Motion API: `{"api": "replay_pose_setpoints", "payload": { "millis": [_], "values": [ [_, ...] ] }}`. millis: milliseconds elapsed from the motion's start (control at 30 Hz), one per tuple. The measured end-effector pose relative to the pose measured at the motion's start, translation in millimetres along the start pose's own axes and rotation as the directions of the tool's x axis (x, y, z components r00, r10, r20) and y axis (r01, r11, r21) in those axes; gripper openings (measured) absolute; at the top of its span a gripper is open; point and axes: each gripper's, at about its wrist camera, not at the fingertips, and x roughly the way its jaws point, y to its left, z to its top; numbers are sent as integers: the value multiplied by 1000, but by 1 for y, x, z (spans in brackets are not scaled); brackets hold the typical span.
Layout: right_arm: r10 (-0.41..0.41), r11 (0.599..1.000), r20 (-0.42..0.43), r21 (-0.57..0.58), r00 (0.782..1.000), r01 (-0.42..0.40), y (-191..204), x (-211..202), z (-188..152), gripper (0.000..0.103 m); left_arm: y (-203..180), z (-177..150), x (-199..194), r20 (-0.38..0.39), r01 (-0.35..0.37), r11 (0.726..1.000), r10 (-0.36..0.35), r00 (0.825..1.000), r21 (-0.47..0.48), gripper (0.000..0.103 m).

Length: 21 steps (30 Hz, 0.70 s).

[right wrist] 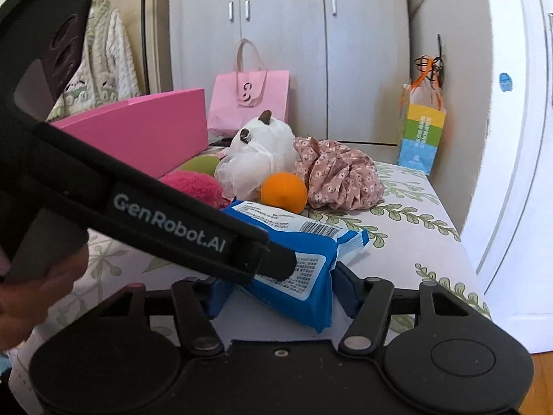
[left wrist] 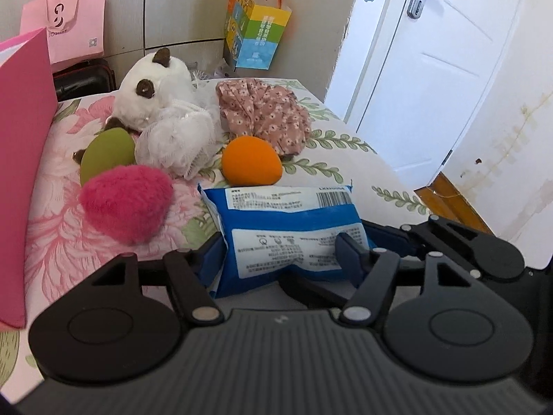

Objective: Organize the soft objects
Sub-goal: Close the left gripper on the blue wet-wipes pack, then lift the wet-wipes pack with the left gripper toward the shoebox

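A blue and white soft pack (left wrist: 287, 228) lies on the floral bed cover (left wrist: 345, 145). My left gripper (left wrist: 280, 252) is shut on its near end, blue fingers pressing both sides. In the right wrist view the same pack (right wrist: 300, 269) sits between the blue fingers of my right gripper (right wrist: 276, 294), which also close on it; the left gripper's arm (right wrist: 166, 221) crosses in front. Beyond lie an orange ball (left wrist: 250, 162), a pink fuzzy heart (left wrist: 128, 204), a green ball (left wrist: 107, 154), a white mesh puff (left wrist: 176, 145), a white plush toy (left wrist: 152, 93) and a floral cloth (left wrist: 269, 114).
A pink box (left wrist: 24, 159) stands at the left edge of the bed, also in the right wrist view (right wrist: 145, 131). A pink paper bag (left wrist: 69, 20) and a colourful bag (left wrist: 255, 34) stand behind. A white door (left wrist: 432, 69) is to the right.
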Motion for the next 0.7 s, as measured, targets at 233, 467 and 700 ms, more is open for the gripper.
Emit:
{"api": "replay_pose_setpoints", "payload": {
  "millis": [233,467,700],
  "values": [
    [10,1000,-12,16,1000,-9,9,-8,-1,65,0,-11,-14,-17,-2,999,1,1000,-35,71],
    [40,999,-54,34,998,-38,21,-18,2,66,5,-21,-32,-28,-1,998,-1,1000,-65,71],
    [54,998,-89,24,995,-52,37,-34,11,67,5,-29,-59,-11,2,997,-3,1000,-74,71]
  ]
}}
